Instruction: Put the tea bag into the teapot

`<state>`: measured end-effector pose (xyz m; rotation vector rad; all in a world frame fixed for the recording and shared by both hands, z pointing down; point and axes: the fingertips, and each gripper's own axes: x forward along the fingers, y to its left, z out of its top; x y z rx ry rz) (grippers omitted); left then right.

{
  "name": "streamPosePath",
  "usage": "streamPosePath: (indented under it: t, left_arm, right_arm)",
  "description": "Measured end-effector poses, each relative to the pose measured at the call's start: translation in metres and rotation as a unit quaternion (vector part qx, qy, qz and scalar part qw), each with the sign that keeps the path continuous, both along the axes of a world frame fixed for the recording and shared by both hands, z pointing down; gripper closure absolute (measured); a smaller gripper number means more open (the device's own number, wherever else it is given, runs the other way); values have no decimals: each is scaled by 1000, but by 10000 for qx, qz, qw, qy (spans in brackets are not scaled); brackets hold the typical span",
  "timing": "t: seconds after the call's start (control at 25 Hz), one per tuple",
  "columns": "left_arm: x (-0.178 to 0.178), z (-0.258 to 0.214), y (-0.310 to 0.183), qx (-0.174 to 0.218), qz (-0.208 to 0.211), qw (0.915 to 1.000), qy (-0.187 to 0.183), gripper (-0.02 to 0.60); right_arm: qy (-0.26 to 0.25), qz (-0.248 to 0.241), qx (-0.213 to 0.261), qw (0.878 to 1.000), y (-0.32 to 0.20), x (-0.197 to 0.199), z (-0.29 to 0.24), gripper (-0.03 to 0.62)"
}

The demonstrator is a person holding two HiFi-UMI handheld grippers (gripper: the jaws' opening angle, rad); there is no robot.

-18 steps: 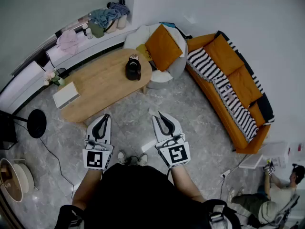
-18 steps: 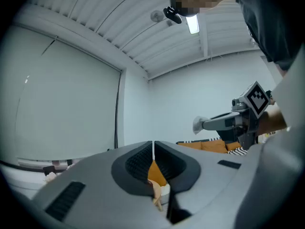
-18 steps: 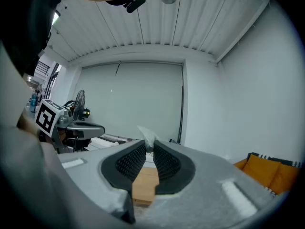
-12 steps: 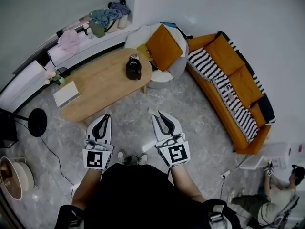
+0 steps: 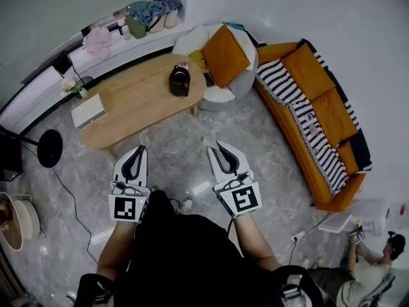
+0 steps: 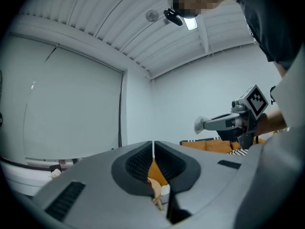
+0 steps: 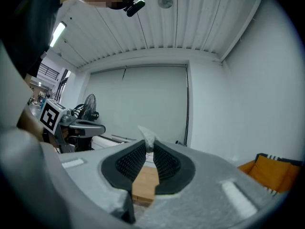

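A dark teapot point(image 5: 179, 82) stands near the right end of the oval wooden table point(image 5: 134, 110), well ahead of both grippers. My right gripper point(image 5: 219, 144) is held over the floor, shut on a small white tea bag point(image 5: 208, 138). In the right gripper view the tea bag point(image 7: 147, 136) sticks up from between the jaw tips of the right gripper point(image 7: 147, 145). My left gripper point(image 5: 140, 148) hovers beside it on the left, jaws closed together with nothing in them. The left gripper view shows its pads meeting at the tip point(image 6: 153, 144) and the right gripper point(image 6: 224, 123) off to the side.
A white box point(image 5: 89, 111) and a small flower pot point(image 5: 71, 87) sit at the table's left end. A round chair with an orange cushion point(image 5: 220, 56) stands behind the teapot. An orange sofa point(image 5: 313, 107) lines the right wall. A black stand base point(image 5: 48, 149) is left; a person point(image 5: 377, 254) sits far right.
The head view has shifted: table and sofa sit slightly higher in the frame and the grippers slightly lower. One foot has stepped forward. Both grippers keep their closed jaws.
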<state>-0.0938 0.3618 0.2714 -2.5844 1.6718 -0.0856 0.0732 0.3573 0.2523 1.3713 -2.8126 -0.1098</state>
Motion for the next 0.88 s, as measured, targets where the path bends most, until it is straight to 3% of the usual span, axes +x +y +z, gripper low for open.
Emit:
streamPosePath:
  t: [0.44,0.68,0.88]
  left_arm:
    - [20,21,-43,-102,127,9996,237,563]
    - [11,48,-125,-345,176,9992,108,563]
    - [0,44,-206,-385,226,9989,163,563]
  right_arm:
    - [54,-101,-254,9996,-29,14,24,542]
    - [305,-51,-532,9981,-105,7,49,542]
    - [338,-52,-548,9979,-186,-11,38,542]
